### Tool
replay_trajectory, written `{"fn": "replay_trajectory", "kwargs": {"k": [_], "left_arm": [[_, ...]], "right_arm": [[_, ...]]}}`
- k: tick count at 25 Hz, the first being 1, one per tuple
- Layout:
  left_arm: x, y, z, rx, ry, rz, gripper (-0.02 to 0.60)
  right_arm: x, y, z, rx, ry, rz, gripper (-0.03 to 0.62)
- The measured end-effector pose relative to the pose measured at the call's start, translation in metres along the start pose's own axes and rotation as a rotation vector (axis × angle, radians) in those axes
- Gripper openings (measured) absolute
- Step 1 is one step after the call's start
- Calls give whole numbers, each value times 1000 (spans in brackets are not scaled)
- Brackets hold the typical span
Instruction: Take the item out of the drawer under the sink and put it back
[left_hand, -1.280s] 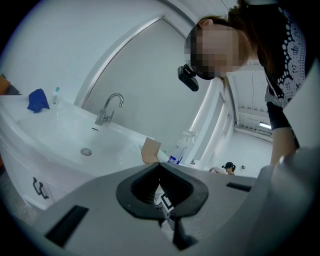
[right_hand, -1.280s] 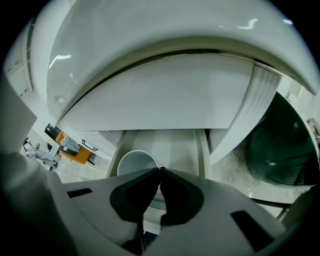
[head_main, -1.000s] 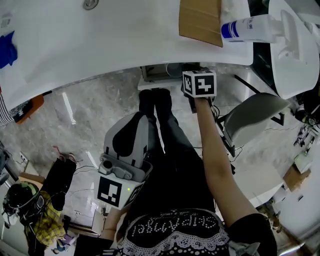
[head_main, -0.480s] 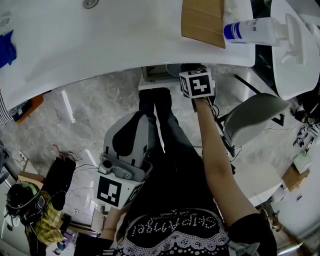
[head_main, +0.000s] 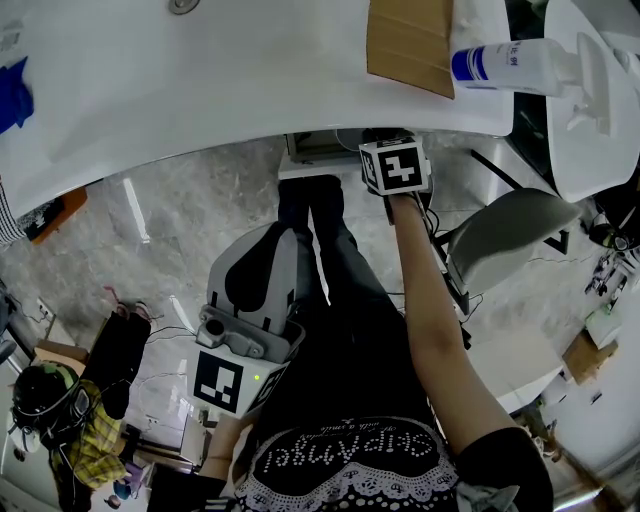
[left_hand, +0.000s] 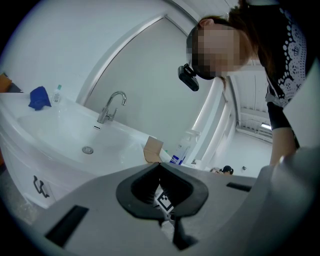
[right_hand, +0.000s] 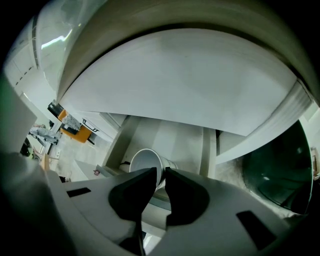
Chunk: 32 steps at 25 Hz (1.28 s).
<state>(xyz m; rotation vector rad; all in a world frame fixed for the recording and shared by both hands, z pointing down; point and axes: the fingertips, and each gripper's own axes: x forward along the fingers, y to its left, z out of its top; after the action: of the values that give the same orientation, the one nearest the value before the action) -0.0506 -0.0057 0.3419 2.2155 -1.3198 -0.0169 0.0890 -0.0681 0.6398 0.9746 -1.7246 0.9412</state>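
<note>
Your right tongs (right_hand: 161, 172) have just been easing apart and stand slightly spread, with the rim of the white cup (right_hand: 144, 161) between their tips. The cup lies on its side in the drawer (right_hand: 182, 142) just beyond them. Your left tongs (left_hand: 159, 166) are pressed together, empty

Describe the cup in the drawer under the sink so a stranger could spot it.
Start at the big white sink; just beneath it is the open drawer. Inside lies a white cup on its side, mouth outward. It is the only round thing there, its rim between the jaws of the right hand-held gripper, which have just been opening.
</note>
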Motion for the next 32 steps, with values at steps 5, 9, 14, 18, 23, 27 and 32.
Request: {"fn": "replay_trajectory", "kwargs": {"k": [5,9,14,18,23,27,32], "left_arm": [[0,0,0,-4,6,1,5],[1,-2,-1,-1,8,-3,5],[0,-4,0,1,5,-5,5],[0,-6,0,4,5,-6,5],[1,-9,0,9,2,-10,5],[2,-12,2,16,-3,-18,5],[1,-15,5,25,-5,-25,5]], "right_arm": [[-4,1,-1,-2,1,7,83],[-8,-10,-3,20,-6,-14,84],[-10,-16,-5,30,-10,-19,84],[-13,-15,-3,32,-28,-24,84],[-18,-18,-1,40,-54,-32,84],[-26,-22,2,61,-86,-33,83],[-51,-20,10,110,-178,-17,83]]}}
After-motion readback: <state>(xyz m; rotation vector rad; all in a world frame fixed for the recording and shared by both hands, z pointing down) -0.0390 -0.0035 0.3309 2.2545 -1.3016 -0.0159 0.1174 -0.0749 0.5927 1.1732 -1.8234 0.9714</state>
